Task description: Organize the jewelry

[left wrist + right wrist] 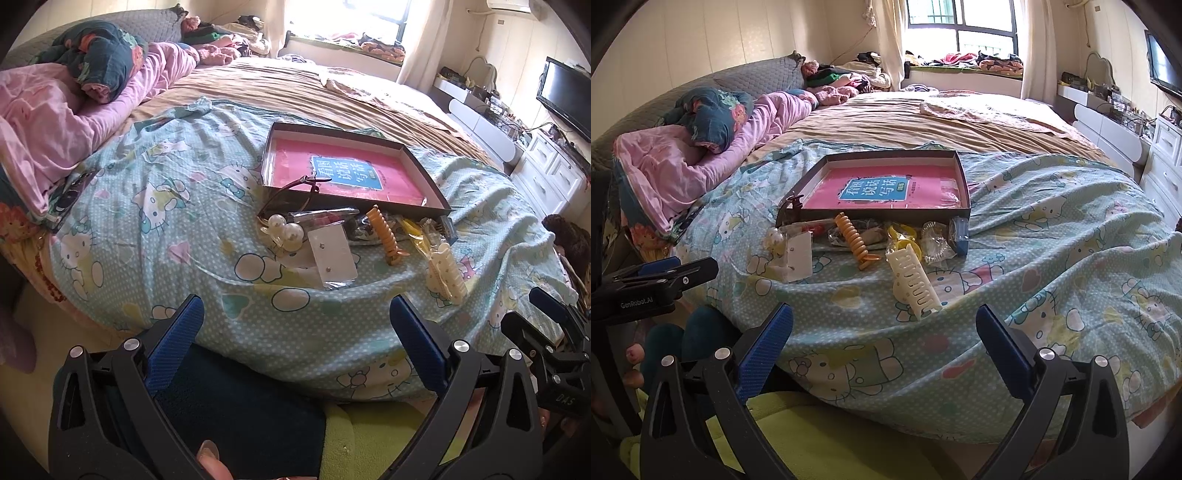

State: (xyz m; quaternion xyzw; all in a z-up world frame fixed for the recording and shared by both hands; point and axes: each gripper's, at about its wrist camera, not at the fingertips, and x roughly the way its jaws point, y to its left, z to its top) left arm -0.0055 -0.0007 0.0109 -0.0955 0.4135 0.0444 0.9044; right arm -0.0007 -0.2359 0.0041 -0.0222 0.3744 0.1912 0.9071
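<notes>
A dark shallow box [424, 173] [964, 184] with a pink book inside lies on the bed. In front of it is a pile of accessories: a pearl clip [286, 227], a white earring card [332, 254] [799, 254], an orange spiral clip [386, 232] [854, 240], a cream claw clip [445, 273] [914, 284], yellow pieces [903, 236] and glasses [291, 192]. My left gripper [295, 328] is open and empty, short of the bed's edge. My right gripper [884, 328] is open and empty, just before the cream clip.
The Hello Kitty blanket [166, 206] [1052, 240] covers the near bed. Pink bedding [55, 122] is heaped at the left. A TV [567, 98] and white drawers [550, 173] stand at the right. The other gripper shows at the right edge [546, 332] and at the left edge [653, 280].
</notes>
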